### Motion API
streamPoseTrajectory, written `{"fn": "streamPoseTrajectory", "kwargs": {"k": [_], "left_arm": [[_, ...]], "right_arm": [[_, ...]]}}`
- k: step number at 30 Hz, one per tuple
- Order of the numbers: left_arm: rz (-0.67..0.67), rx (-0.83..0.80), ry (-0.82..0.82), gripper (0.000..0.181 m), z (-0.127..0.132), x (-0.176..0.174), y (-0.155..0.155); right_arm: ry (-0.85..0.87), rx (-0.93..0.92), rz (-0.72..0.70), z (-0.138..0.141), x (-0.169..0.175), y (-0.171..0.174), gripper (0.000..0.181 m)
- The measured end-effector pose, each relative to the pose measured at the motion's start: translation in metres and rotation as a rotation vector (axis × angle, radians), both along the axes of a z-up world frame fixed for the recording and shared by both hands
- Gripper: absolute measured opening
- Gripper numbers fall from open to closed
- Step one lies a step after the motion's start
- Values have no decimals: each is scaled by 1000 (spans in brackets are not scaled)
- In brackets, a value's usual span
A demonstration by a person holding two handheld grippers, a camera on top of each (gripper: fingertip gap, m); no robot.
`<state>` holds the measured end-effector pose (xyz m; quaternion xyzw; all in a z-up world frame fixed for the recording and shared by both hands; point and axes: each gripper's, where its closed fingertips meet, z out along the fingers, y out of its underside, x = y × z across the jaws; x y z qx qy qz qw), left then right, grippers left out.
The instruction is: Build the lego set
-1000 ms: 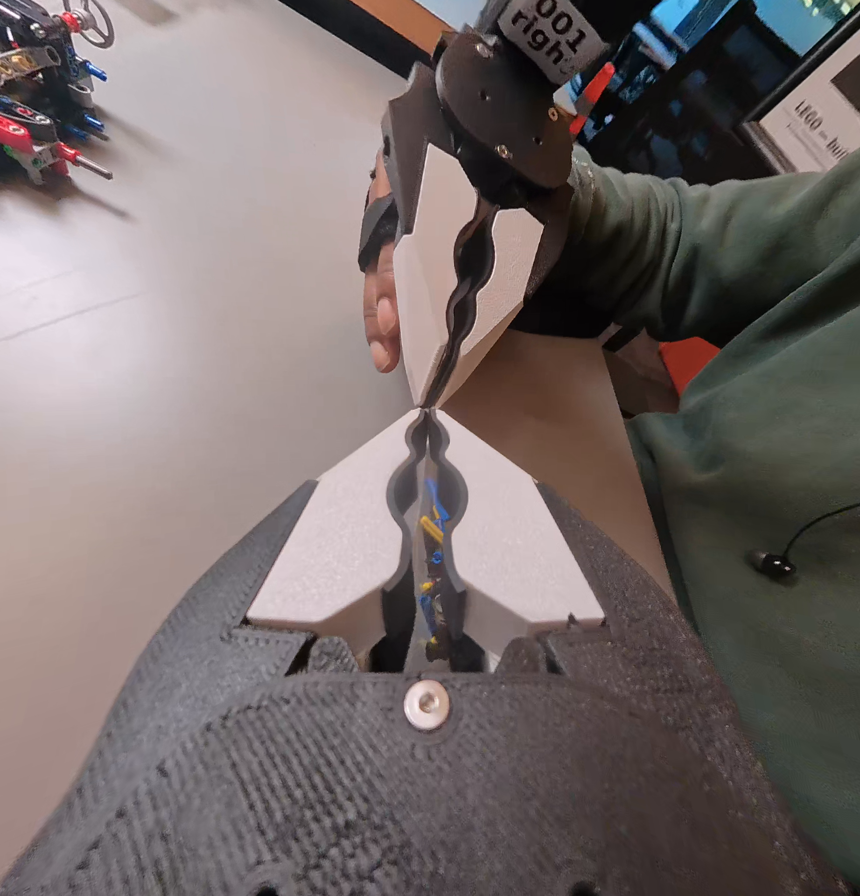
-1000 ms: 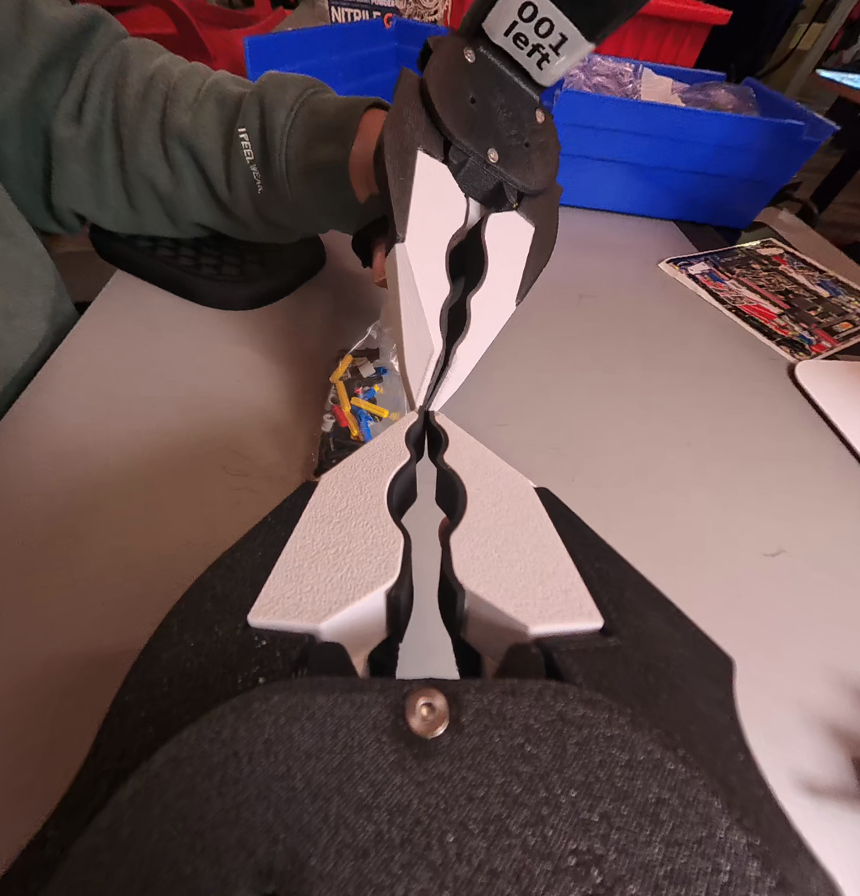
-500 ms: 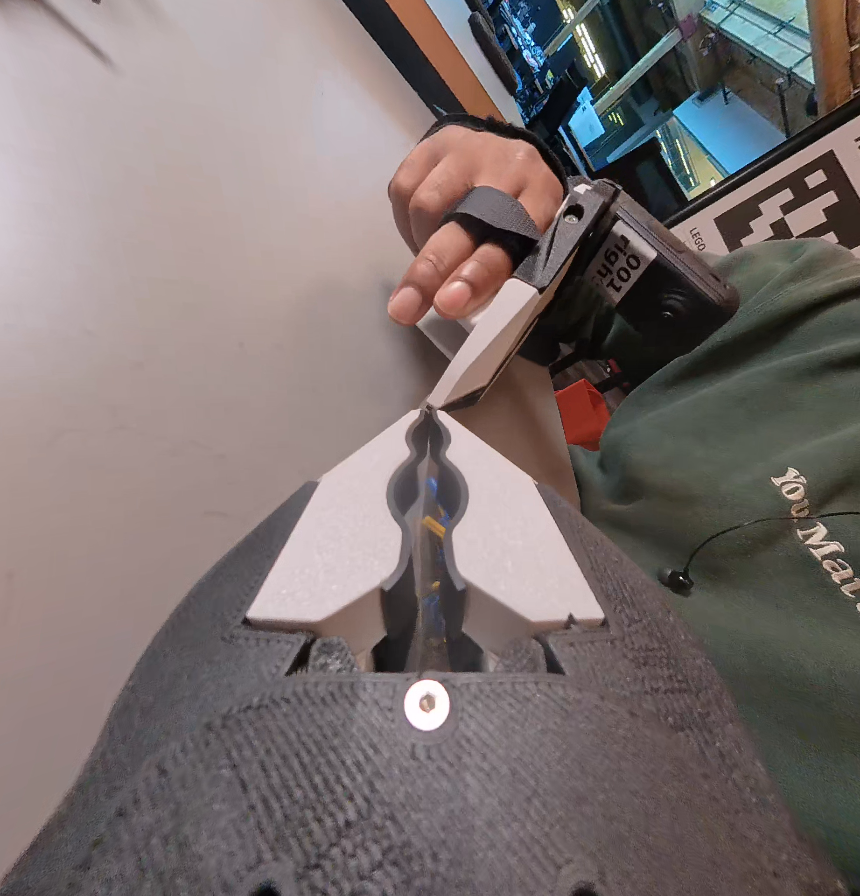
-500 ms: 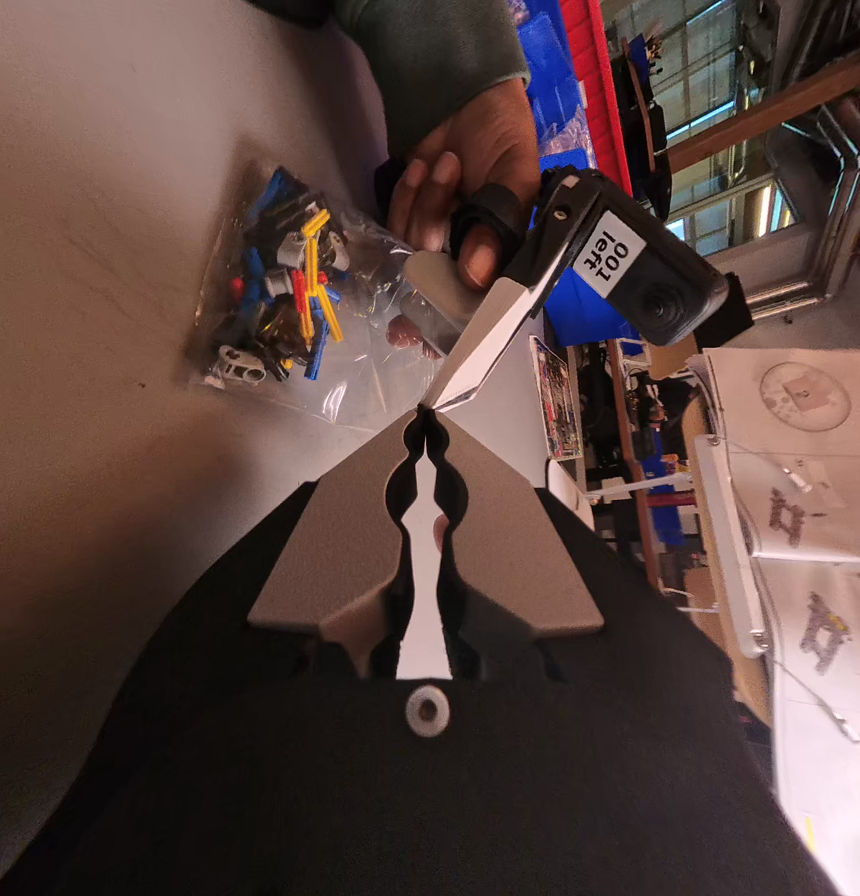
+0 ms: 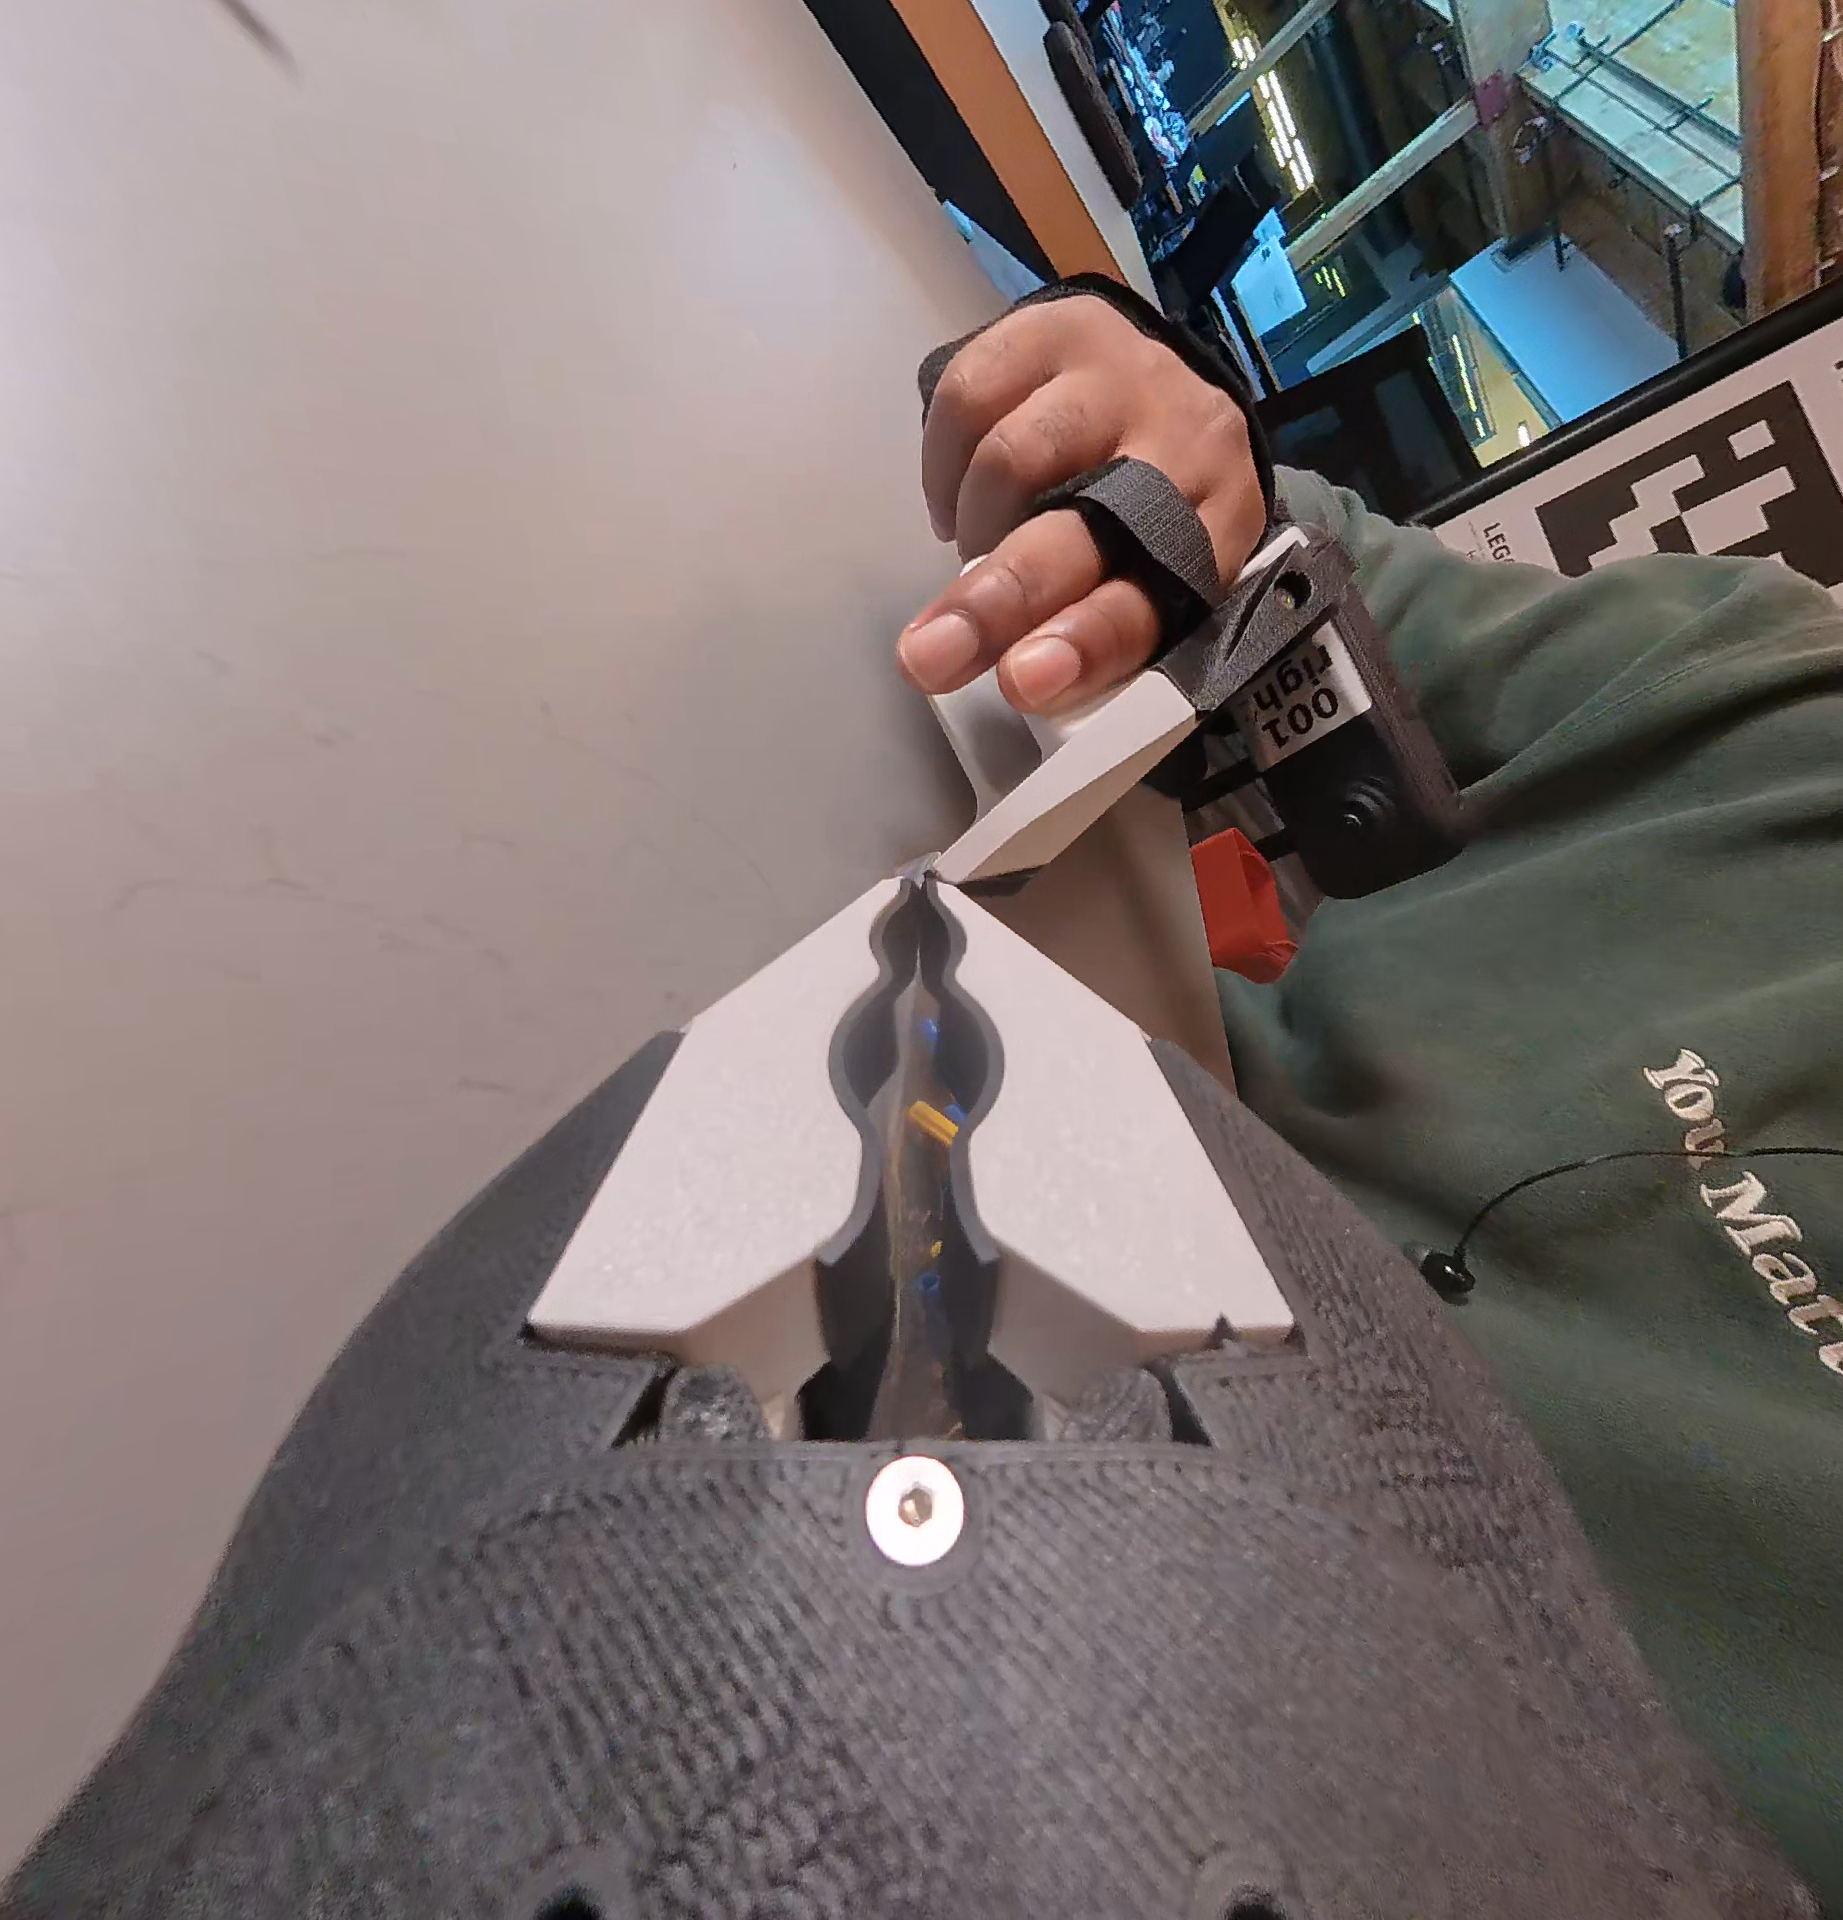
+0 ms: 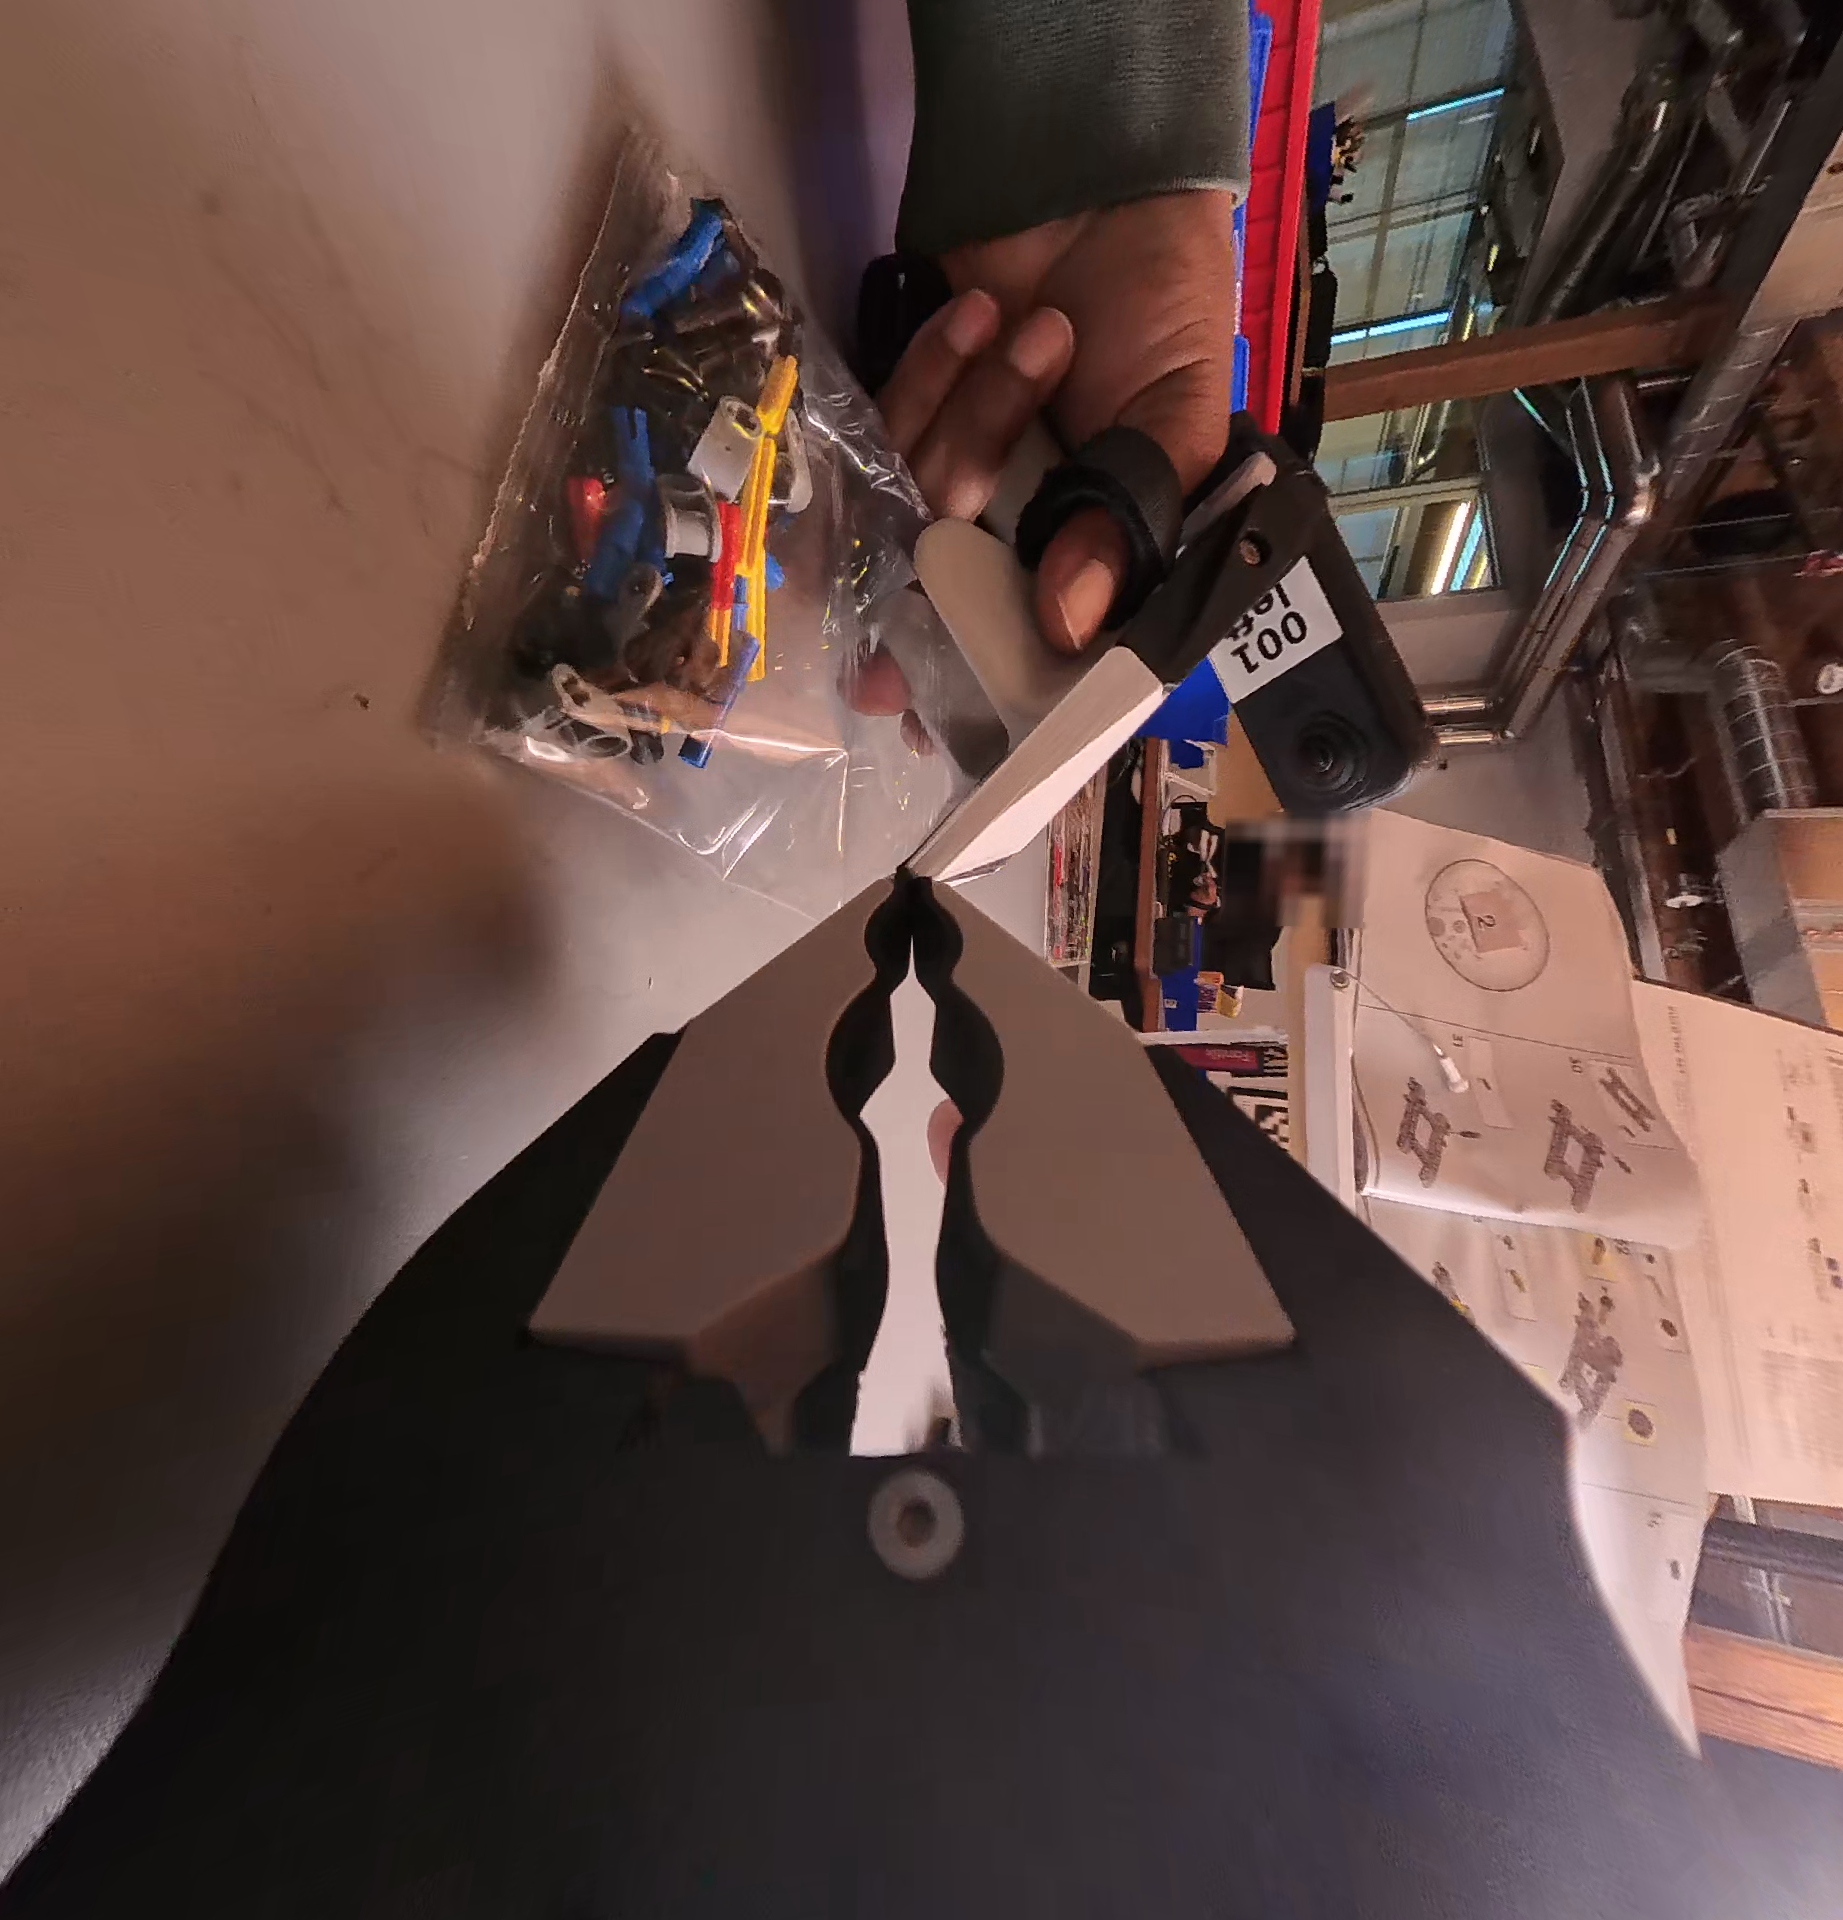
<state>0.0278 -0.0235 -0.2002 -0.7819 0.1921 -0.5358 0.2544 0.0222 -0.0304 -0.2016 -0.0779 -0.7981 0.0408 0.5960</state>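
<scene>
Both hand-held grippers (image 5: 918, 883) (image 6: 909, 878) now rolled sideways, tip-to-tip.

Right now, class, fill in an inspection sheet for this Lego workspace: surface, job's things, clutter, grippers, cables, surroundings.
Surface: pale table, smooth, with faint scuffs.
Job's things: clear bag of lego pieces, one corner drawn up to the gripper tips; instruction pages off to the side.
Clutter: small red object by the table edge, kind unclear.
Grippers: left gripper and right gripper both shut, tip to tip, apparently pinching the bag's corner.
Cables: thin black cord across the green sweatshirt.
Surroundings: red bin, printed marker board, windows beyond.
</scene>
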Motion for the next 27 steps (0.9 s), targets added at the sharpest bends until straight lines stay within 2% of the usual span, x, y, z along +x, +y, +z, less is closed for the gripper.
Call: {"fn": "streamPoseTrajectory", "kwargs": {"k": [1, 12, 15, 17, 21, 23, 27], "left_arm": [[0, -3, 1, 0, 0, 0, 0], [28, -38, -13, 0, -1, 0, 4], [36, 22, -32, 0, 8, 0, 5], [24, 77, 30, 0, 10, 1, 3], [-4, 151, 114, 0, 11, 5, -2], [-17, 185, 154, 0, 11, 8, -4], [-36, 239, 213, 0, 12, 13, -6]], "right_arm": [[7, 9, -1, 0, 0, 0, 0], [57, 33, -20, 0, 0, 3, 0], [48, -253, -71, 10, -1, 6, 0], [-8, -488, -79, 13, 0, 5, 0], [-122, -834, -63, 17, 5, 4, 6], [-175, -924, -56, 17, 9, 4, 11], [-221, -940, -48, 14, 13, 3, 8]]}}
